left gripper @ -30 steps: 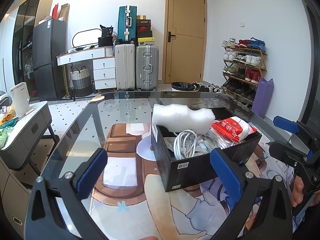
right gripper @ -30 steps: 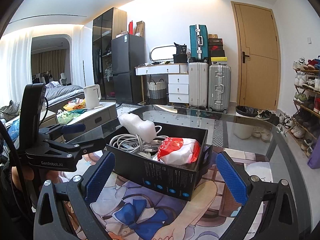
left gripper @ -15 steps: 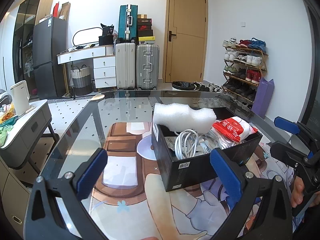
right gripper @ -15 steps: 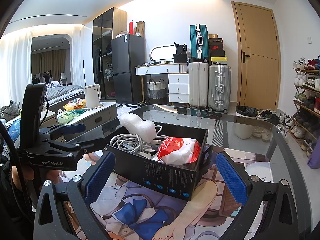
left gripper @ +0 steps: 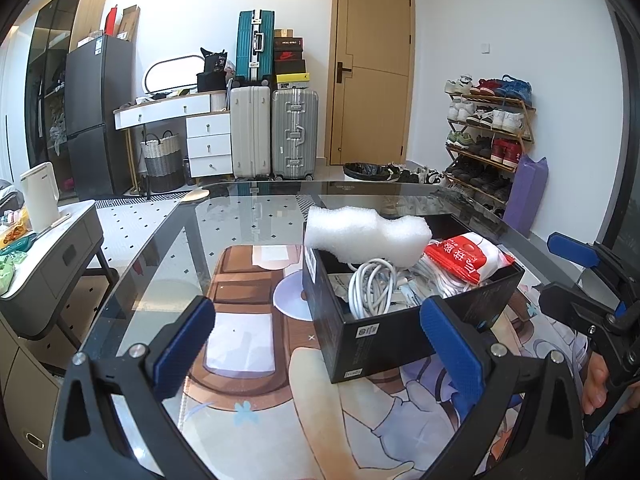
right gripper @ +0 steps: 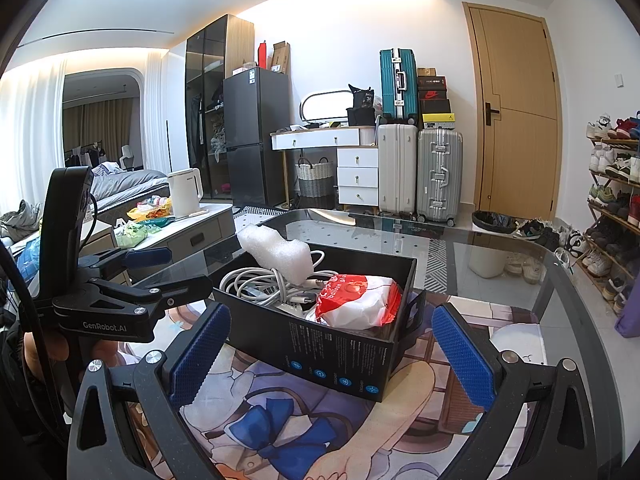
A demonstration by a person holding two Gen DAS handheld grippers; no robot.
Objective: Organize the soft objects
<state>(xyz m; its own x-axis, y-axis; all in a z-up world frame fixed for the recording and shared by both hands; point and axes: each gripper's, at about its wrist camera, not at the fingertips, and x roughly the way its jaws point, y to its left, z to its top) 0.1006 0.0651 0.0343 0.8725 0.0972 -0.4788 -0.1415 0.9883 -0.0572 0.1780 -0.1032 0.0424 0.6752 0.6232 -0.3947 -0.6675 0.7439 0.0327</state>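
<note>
On the tabletop: a black box (right gripper: 320,336) sits on a printed mat (right gripper: 280,420) under glass, holding a white foam piece (left gripper: 364,234), coiled white cables (left gripper: 370,288) and a red-and-white soft pack (right gripper: 356,300).
Change: almost none over the last second; the box and its contents lie where they were, and both views shift only a touch.
Left tongs (left gripper: 316,340): held wide open, empty, short of the box's near corner.
Right tongs (right gripper: 328,352): likewise spread and empty, facing the box's long side.
Meaning for the task: nothing loose shows on the mat, so the soft things look already gathered; the foam rides high on the far rim and could tip out.
Surface: tabletop (left gripper: 248,216) of glossy dark-edged glass, reflective, likely slippery for the box.
Room: suitcases (left gripper: 294,132), a wooden door (left gripper: 372,72), a shoe rack (left gripper: 488,136), a dark fridge (right gripper: 252,136), a white kettle (right gripper: 184,192) on a side unit.
</note>
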